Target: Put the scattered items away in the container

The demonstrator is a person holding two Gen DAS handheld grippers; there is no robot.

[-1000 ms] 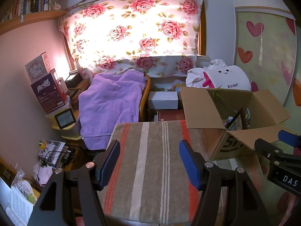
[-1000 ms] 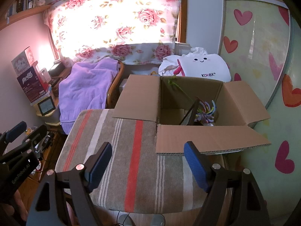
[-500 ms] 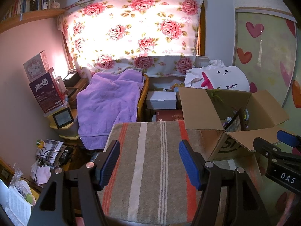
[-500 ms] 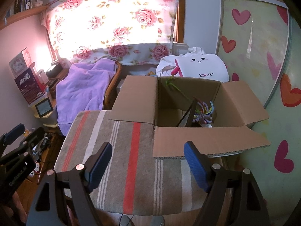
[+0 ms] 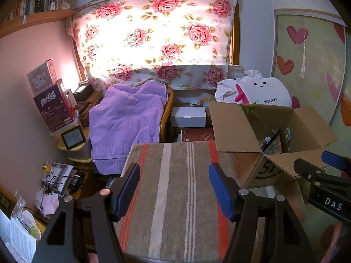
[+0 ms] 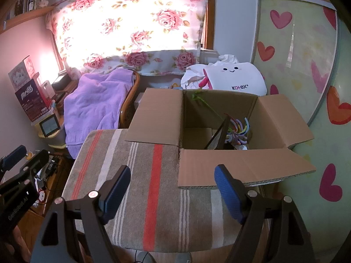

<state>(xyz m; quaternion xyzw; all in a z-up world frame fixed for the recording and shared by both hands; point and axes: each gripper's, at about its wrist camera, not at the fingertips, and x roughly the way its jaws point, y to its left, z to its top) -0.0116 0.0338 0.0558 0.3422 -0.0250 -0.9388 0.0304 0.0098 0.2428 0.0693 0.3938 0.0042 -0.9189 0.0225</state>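
An open cardboard box (image 6: 219, 109) stands on the right part of a striped cloth-covered table (image 6: 153, 186); it also shows in the left wrist view (image 5: 252, 127). Inside it lie a dark picture frame (image 6: 219, 134), coloured pipe cleaners (image 6: 240, 129) and a green stem (image 6: 204, 103). My left gripper (image 5: 174, 188) is open and empty above the striped table (image 5: 171, 186). My right gripper (image 6: 172, 188) is open and empty in front of the box's near flap (image 6: 241, 166). Each gripper shows at the edge of the other's view.
A chair draped with a purple towel (image 5: 127, 120) stands behind the table. A white Kotex bag (image 6: 230, 79) sits behind the box. Boxes and a small screen (image 5: 73, 137) are stacked at the left. Cables and papers (image 5: 59, 177) lie on the floor at left.
Both grippers have drawn back and up slightly from the table. Both stay open and empty. The box and its contents have not moved.
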